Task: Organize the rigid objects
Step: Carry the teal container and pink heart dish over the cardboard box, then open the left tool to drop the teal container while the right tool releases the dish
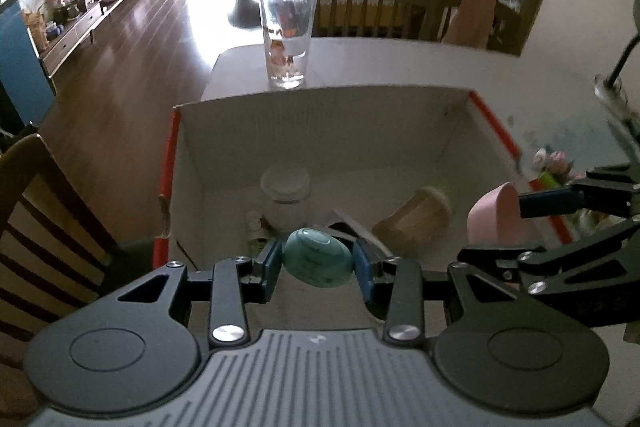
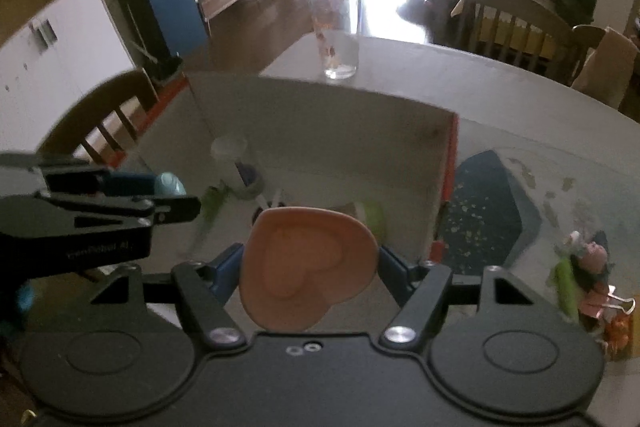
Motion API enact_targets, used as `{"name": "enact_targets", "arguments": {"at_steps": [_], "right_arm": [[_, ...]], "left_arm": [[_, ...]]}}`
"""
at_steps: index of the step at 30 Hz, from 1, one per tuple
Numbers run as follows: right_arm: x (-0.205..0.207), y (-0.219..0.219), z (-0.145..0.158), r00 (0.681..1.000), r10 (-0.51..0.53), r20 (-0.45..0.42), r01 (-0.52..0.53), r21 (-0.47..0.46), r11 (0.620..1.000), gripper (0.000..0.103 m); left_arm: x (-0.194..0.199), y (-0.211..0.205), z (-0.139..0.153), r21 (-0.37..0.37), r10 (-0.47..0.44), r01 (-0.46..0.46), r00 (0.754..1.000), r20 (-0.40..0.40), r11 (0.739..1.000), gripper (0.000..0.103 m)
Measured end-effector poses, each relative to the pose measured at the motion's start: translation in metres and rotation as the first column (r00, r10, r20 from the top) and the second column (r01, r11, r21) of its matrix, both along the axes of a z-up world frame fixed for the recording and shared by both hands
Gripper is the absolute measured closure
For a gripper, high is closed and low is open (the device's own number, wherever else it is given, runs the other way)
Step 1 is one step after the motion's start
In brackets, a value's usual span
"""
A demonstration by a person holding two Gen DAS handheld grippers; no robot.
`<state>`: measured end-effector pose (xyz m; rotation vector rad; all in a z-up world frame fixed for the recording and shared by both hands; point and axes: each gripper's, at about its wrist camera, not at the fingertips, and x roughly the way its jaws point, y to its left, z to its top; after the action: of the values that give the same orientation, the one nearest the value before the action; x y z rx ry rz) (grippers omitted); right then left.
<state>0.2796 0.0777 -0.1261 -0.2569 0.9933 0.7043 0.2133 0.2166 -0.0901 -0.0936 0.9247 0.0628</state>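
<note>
Both hand-held grippers loaded above the cardboard box.

The left hand-held gripper (image 1: 316, 263) clamps a teal oval object (image 1: 317, 258); the right hand-held gripper (image 2: 310, 267) clamps a pink heart-shaped dish (image 2: 308, 267). Both hang over the open cardboard box (image 1: 320, 131), which contains a clear jar (image 1: 286, 195) and a wooden cup (image 1: 416, 217) on its side. A drinking glass (image 1: 287, 35) stands on the counter (image 1: 400, 67) beyond.

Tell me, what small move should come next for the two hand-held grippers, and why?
Probably lower both a little further, then release. The left hand-held gripper grips a teal oval object and the right hand-held gripper a pink heart-shaped dish, both above the open cardboard box, which already holds other items.
</note>
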Motion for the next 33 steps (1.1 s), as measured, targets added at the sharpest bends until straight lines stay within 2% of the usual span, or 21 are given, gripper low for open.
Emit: {"name": "enact_targets", "arguments": {"at_steps": [5, 11, 16, 22, 33], "right_arm": [[0.002, 0.010, -0.019, 1.000, 0.019, -0.016, -0.020, -0.048, 0.999, 0.032], [-0.004, 0.024, -0.026, 0.997, 0.073, 0.035, -0.068, -0.122, 0.990, 0.031], [-0.005, 0.028, -0.030, 0.994, 0.094, 0.064, -0.082, -0.162, 0.983, 0.031], [-0.004, 0.031, -0.029, 0.993, 0.097, 0.062, -0.086, -0.169, 0.982, 0.030], [-0.006, 0.024, -0.022, 0.996, 0.076, 0.054, -0.068, -0.136, 0.988, 0.031]], "left_arm": [[0.012, 0.000, -0.016, 0.024, -0.023, 0.024, 0.999, -0.048, 0.999, 0.065], [0.028, -0.005, -0.034, 0.050, -0.066, 0.073, 0.990, -0.123, 0.996, 0.065], [0.034, -0.008, -0.042, 0.059, -0.088, 0.099, 0.984, -0.154, 0.993, 0.065], [0.037, -0.010, -0.043, 0.066, -0.088, 0.102, 0.977, -0.194, 0.993, 0.065], [0.031, -0.008, -0.035, 0.067, -0.070, 0.082, 0.983, -0.172, 0.994, 0.063]]}}
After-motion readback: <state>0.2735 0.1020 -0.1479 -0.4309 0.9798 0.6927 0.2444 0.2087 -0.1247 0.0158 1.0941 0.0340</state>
